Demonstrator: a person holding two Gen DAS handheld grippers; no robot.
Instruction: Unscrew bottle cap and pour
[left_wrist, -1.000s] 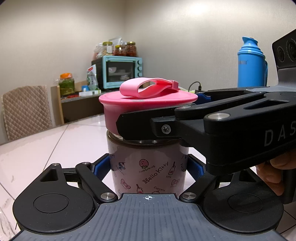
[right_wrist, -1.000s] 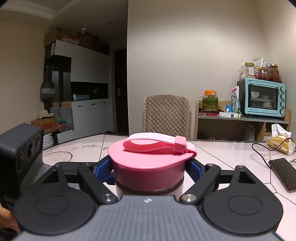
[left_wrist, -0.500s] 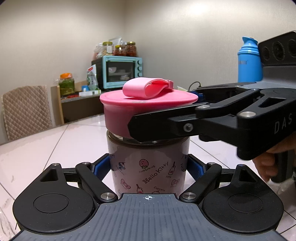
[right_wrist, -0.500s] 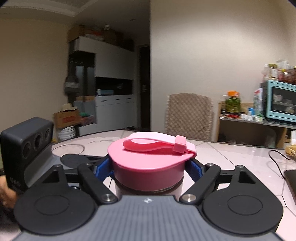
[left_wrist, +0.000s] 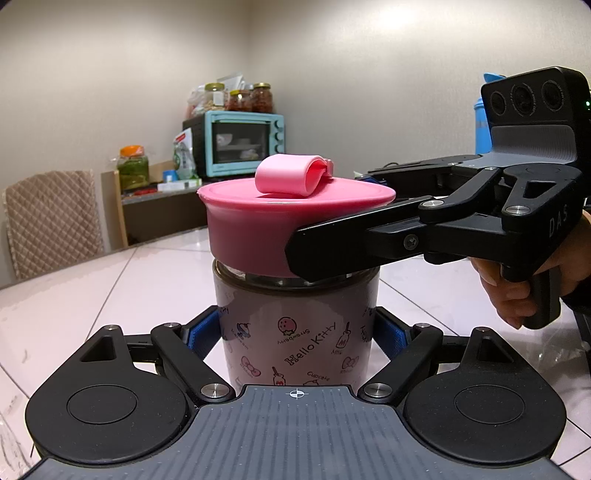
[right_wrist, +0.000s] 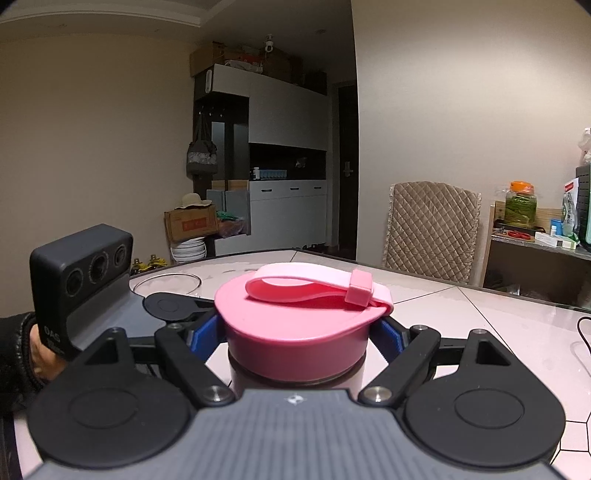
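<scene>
Between the fingers of the left hand-held gripper (left_wrist: 297, 332) stands the Hello Kitty bottle (left_wrist: 295, 332), upright on the table (left_wrist: 129, 295), its body clamped by the blue pads. Just above, the right hand-held gripper (right_wrist: 297, 332) is closed on the pink cap (right_wrist: 299, 332), reaching in level from the left gripper's right side. The unscrewing step seems in hand; the cap looks still seated, so the next move likely calls for another twist, then a lift.
</scene>
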